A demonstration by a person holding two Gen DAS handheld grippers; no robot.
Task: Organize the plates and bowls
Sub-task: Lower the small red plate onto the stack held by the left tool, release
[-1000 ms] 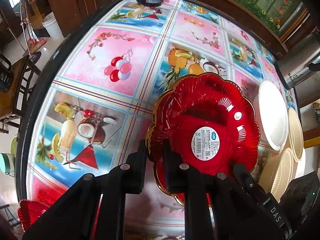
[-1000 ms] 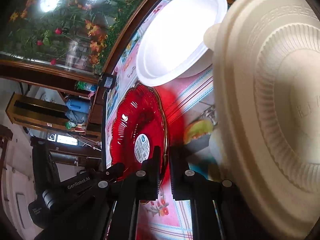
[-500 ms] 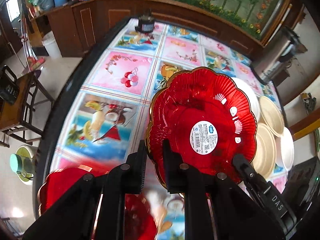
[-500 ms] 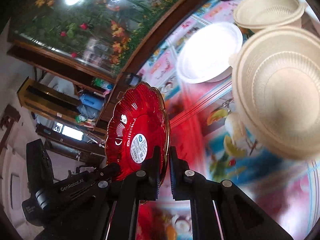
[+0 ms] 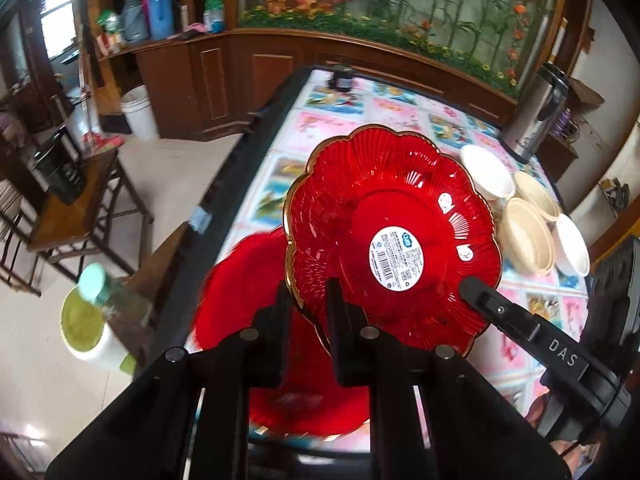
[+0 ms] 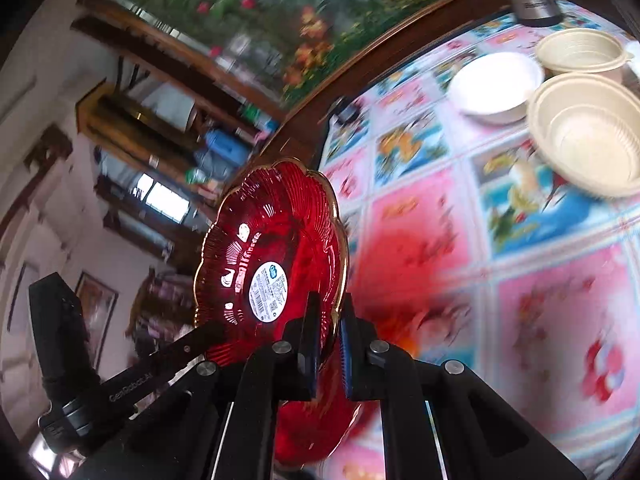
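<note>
The red plate (image 5: 394, 236) is a translucent, scalloped dish with a thin gold rim, fine radial ribbing and a round white barcode label at the middle of its underside; it is held up in the air, tilted, above the near left end of the bench (image 5: 400, 114), with its underside turned to both cameras. The left tongs (image 5: 308, 300) are clenched on the plate's lower left rim, one finger on each face. The right tongs (image 6: 328, 320) are likewise closed on the rim of the same plate (image 6: 276, 256), gripping its lower right edge in the right wrist view, so the plate hangs between the two. Directly below the held plate a second red plate (image 5: 256, 312) of the same colour lies on the bench, blurred, partly hidden by the held one and the tong fingers. Beyond the held plate, toward the far right of the bench, stand a white bowl (image 6: 494, 84) and cream bowls (image 6: 588, 136), close together, some touching, well apart from the plate. A steel flask (image 5: 536, 116) stands behind those bowls at the bench's far edge. The bench wears a bright fruit-patterned cloth. To the left of the plate, off the bench, a wooden chair (image 5: 80, 204) and a white bucket (image 5: 138, 114) sit on the floor.
</note>
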